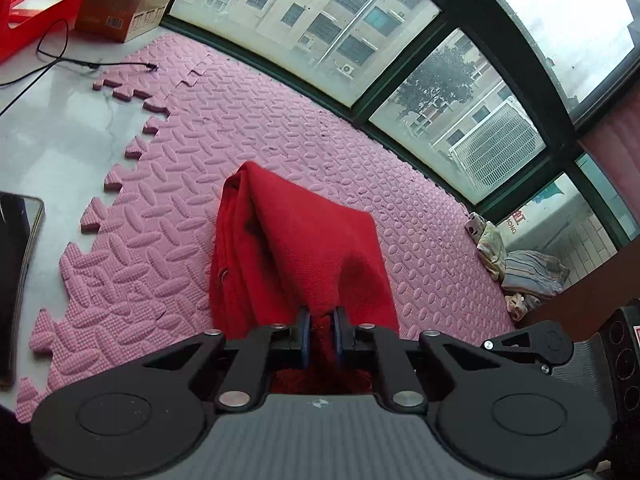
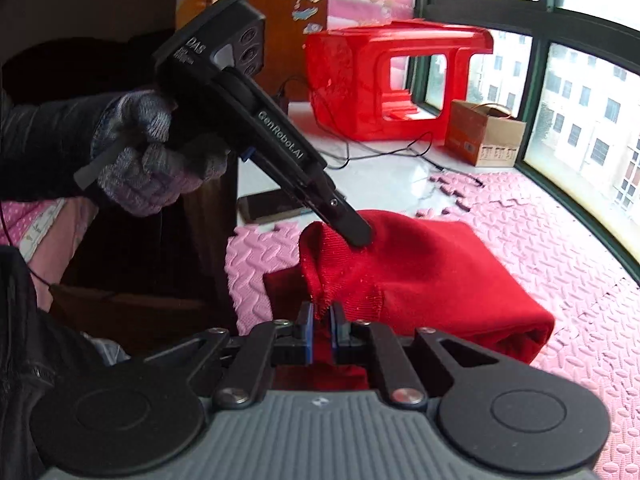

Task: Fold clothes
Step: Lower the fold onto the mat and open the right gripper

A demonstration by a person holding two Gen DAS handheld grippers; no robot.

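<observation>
A red garment (image 1: 288, 248) lies partly folded on the pink foam mat (image 1: 224, 128), with one corner lifted toward me. In the left wrist view my left gripper (image 1: 322, 322) is shut on that raised corner, the cloth bunched between its blue pads. The right wrist view shows the red garment (image 2: 432, 272) with its near hem pinched in my right gripper (image 2: 322, 318), which is shut on it. A gloved hand (image 2: 152, 164) holds the left gripper (image 2: 360, 236) just above, its tip pressed into a raised fold. The two grips sit close together on the same edge.
A phone (image 2: 272, 206) lies on the white sill beside the mat (image 2: 560, 240). Behind it are a red plastic stool (image 2: 384, 80), a cardboard box (image 2: 484, 136) and a black cable (image 1: 60, 60). Crumpled clothes (image 1: 516, 268) lie at the mat's far right, against the window.
</observation>
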